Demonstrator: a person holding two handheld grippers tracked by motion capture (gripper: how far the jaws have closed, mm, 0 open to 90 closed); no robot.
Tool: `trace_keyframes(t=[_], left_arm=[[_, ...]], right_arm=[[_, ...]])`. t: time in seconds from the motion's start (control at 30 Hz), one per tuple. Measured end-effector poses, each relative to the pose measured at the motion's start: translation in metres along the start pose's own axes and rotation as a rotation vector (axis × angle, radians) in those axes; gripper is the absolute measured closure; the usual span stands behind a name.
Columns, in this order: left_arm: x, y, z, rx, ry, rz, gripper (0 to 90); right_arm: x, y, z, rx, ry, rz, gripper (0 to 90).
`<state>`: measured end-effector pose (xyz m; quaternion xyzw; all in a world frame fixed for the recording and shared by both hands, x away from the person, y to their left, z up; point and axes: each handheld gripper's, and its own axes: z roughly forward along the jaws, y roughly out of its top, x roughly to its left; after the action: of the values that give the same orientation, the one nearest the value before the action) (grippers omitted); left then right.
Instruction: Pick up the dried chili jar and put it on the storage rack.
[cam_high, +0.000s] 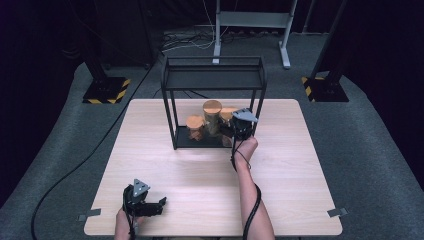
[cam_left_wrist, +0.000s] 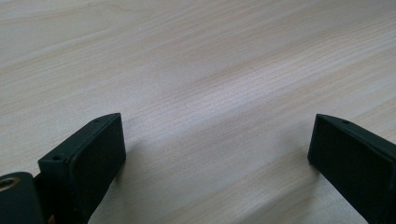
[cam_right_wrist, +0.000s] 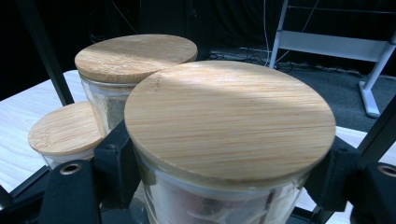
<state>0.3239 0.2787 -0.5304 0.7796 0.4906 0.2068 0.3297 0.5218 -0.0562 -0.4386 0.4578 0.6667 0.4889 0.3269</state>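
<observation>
A: Why are the right tongs (cam_right_wrist: 224, 186) sitting so low under that bamboo lid (cam_right_wrist: 229, 121)?

B: They're clamping the glass jar (cam_right_wrist: 219, 205) below its lid, inside the black rack (cam_high: 215, 80), beside two other jars.

A: And the left tongs (cam_left_wrist: 215, 154)?

B: Gaping apart, idling over bare pale tabletop (cam_left_wrist: 210, 70). Beyond, grey carpet and dark curtains are surrounding everything.
</observation>
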Motion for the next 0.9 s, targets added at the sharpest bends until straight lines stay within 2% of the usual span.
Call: trace_keyframes(t=[0.9], left_arm=[[0.0000, 0.0000, 0.0000, 0.000, 0.000, 0.000, 3.4]], right_arm=[[-0.0003, 0.0021, 0.0028, 0.014, 0.010, -0.008, 24.5]])
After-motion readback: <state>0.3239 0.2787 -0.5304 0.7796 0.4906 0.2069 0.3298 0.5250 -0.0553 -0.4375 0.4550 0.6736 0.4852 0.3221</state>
